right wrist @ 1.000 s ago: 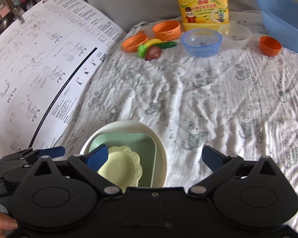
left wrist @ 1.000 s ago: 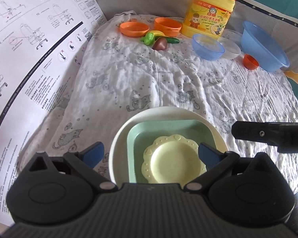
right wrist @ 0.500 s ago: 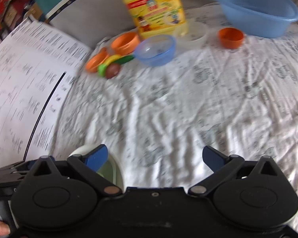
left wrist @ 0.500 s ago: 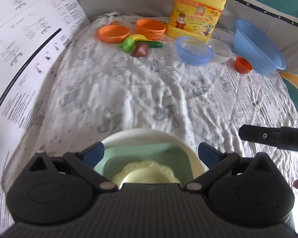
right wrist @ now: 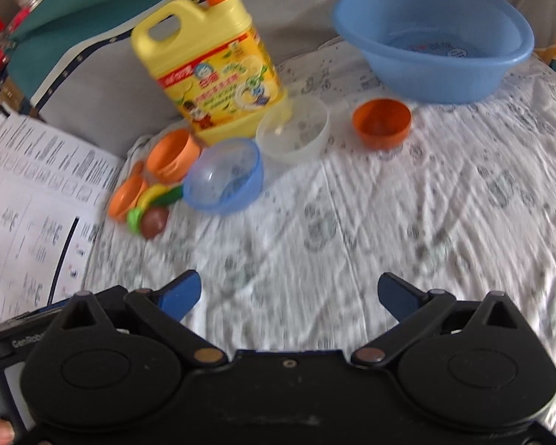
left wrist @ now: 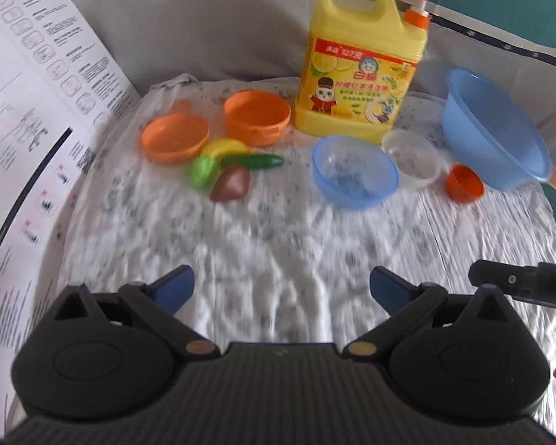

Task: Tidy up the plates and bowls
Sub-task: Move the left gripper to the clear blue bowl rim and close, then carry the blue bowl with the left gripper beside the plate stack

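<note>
Judging by the cloth [left wrist: 278, 230], the sorting is unfinished: the bowls at the far side sit loose, none nested. The blue bowl [left wrist: 355, 171] lies at about 1 o'clock in the left view, the clear bowl [left wrist: 411, 156] touching its right edge, the small orange cup [left wrist: 464, 183] just beyond that, and the big blue basin [left wrist: 495, 129] at 2 o'clock. An orange dish [left wrist: 174, 144] and an orange bowl [left wrist: 257, 118] sit at 11 o'clock, just beside some toy vegetables [left wrist: 229, 172], with a yellow soap jug [left wrist: 363, 74] at 12 behind them all. No stack of plates shows in either view, so whether any are already sorted cannot be told. The left gripper [left wrist: 281, 287] hangs above bare cloth at 6 o'clock, jaws spread wide and holding nothing, aimed at the far row. The right gripper [right wrist: 289, 291] is likewise released and empty, tilted so the scene leans, pointing toward the blue bowl and clear bowl. A printed sheet [left wrist: 29, 118] lies at 9 o'clock. Likely next is a reach for one of those bowls.
</note>
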